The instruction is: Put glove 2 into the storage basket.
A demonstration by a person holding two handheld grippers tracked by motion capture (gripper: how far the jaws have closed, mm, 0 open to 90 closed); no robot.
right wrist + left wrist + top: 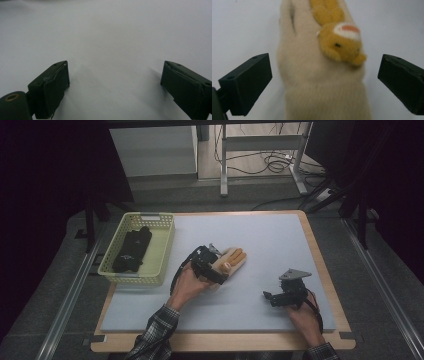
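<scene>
no readable text; cream glove (322, 82) w/ orange animal patch (340, 43).

The high view looks forward and down from above the table's near edge onto the pale grey table mat (270, 240). The left gripper view sits close over the cream knitted mitten with its orange plush animal (319, 82), also centre-frame in the high view (231, 261). The right gripper view faces bare mat (112, 37).

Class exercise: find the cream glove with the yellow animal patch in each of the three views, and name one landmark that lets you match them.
High view: glove mid-table, under the left claw.
Left gripper view: glove centred between the open jaws.
Right gripper view: grey mat ahead of the jaws; no glove.
Shared landmark: the grey mat.
</scene>
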